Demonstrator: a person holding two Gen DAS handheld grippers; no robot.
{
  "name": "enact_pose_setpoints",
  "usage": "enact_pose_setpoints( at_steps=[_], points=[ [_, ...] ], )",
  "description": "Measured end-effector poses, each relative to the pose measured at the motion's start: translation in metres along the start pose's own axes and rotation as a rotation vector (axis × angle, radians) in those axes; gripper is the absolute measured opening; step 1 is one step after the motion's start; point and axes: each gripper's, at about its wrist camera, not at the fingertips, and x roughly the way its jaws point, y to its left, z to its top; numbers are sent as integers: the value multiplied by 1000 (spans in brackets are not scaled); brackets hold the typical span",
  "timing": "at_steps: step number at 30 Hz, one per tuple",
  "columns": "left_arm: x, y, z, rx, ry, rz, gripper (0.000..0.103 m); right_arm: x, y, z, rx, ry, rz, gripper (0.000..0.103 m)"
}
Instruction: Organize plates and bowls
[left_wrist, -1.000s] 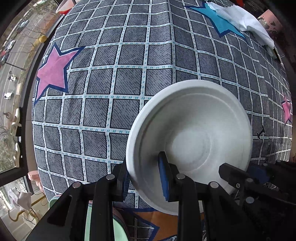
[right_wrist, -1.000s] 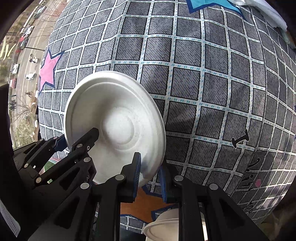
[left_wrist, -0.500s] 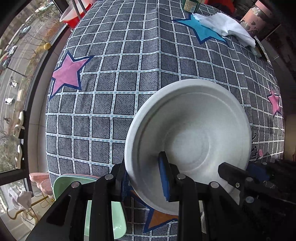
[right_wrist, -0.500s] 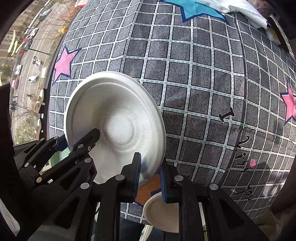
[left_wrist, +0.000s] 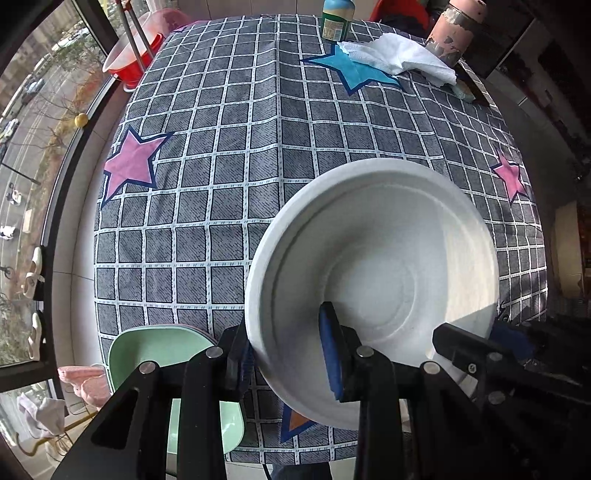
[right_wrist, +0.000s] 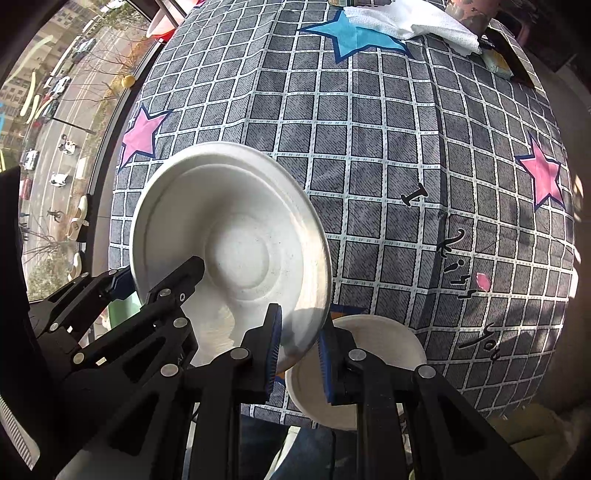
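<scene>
Pinching the near-left rim of the white paper bowl (left_wrist: 373, 280), the left gripper (left_wrist: 288, 350) holds it in the air above the checked tablecloth (left_wrist: 229, 147), tilted, its cavity facing the camera. A mint-green plate (left_wrist: 155, 354) lies left of the bowl at the cloth's near edge.

In the right wrist view, the right gripper (right_wrist: 298, 347) clamps the same bowl (right_wrist: 229, 243) at its near-right rim. A second white paper bowl (right_wrist: 380, 343) sits on the tablecloth (right_wrist: 388, 129), just right of the held bowl, partly behind the gripper.
</scene>
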Motion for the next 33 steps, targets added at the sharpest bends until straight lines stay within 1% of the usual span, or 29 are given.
enact_pose_setpoints(
  at_steps=[6, 10, 13, 17, 20, 26, 29, 33],
  points=[
    [-12, -9, -15, 21, -12, -2, 34, -12, 1, -21, 7, -14, -12, 22],
    [-19, -21, -22, 25, -25, 4, 34, -18, -4, -29, -10, -19, -10, 22],
    [-23, -33, -27, 13, -14, -4, 34, -23, -13, -35, -15, -8, -11, 22],
    [-25, -56, -30, 46, -14, -3, 34, -37, -27, -44, -45, -44, -42, 22],
    [-26, -70, -34, 62, -11, -14, 35, -40, -42, -50, -34, -39, -30, 22],
    [-10, -98, -46, 128, 44, -15, 36, -31, -71, -65, 9, -1, -10, 22],
    [2, -105, -52, 145, 89, -22, 38, -21, -82, -72, 37, 28, 9, 22],
    [16, -112, -57, 168, 131, -12, 38, -6, -89, -79, 62, 64, 19, 22]
  ],
)
